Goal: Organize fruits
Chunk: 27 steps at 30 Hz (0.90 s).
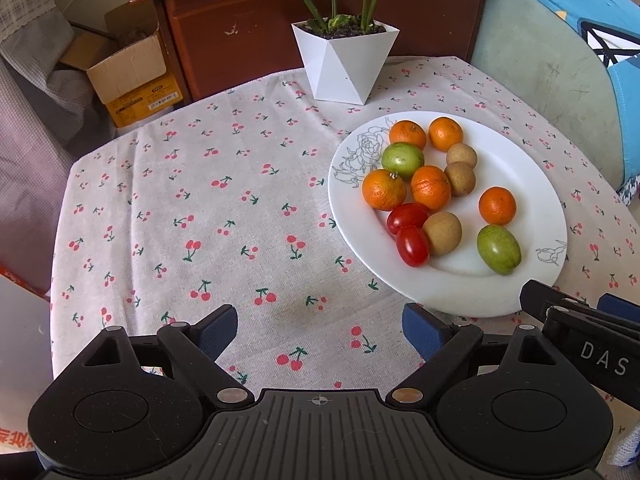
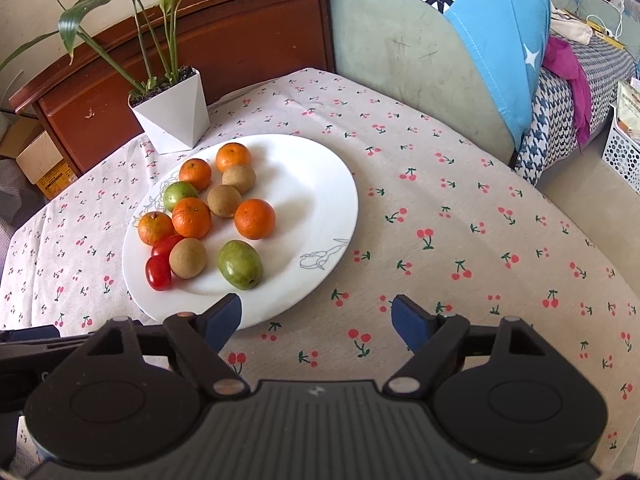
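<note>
- Left wrist view: the left gripper point(image 1: 320, 330) hangs over a cloth-covered table point(image 1: 200, 208), its blue-padded jaws spread wide with nothing between them.
- The tablecloth is a pale, woven fabric printed with small red cherries.
- A round, glossy white plate point(image 1: 520, 168) with a grey line drawing on its rim lies to the right, just beyond the right jaw.
- It holds five oranges point(image 1: 384, 190), two smooth green fruits point(image 1: 499, 249), two shiny red tomatoes point(image 1: 412, 245) and three dull brown fruits point(image 1: 442, 233).
- A faceted white pot point(image 1: 344, 62) with a green plant stands behind the plate.
- An open cardboard box point(image 1: 128, 68) sits off the table at the far left.
- Part of the right gripper point(image 1: 580, 320) shows at the lower right edge.
- Right wrist view: the right gripper point(image 2: 316, 322) also stands wide open and empty, its left jaw over the plate's point(image 2: 320, 184) near rim.
- The same twelve fruits lie clustered on the plate's left half.
- A blue pillow point(image 2: 500, 40) rests on a grey-green cushion point(image 2: 400, 60) beyond the table.
</note>
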### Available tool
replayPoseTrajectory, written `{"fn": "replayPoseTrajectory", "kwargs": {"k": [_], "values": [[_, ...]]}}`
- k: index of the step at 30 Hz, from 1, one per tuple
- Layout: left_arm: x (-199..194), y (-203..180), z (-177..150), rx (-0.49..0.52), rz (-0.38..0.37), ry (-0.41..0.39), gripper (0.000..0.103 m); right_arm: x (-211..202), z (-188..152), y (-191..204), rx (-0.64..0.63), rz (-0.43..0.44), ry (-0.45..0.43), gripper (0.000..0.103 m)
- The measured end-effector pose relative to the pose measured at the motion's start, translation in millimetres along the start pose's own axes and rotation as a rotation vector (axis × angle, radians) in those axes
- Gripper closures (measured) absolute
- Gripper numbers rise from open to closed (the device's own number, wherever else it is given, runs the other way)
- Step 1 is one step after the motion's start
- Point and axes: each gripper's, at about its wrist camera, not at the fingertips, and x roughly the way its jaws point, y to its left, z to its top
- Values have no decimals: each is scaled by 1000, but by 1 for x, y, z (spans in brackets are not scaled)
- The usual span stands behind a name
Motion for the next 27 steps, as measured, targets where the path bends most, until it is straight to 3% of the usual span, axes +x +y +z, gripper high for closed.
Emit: {"fn": "replayPoseTrajectory", "kwargs": {"k": [27], "values": [[-3,10,-5,9,45,-14,13,0,-7,9,-46,50,-28,20]]}}
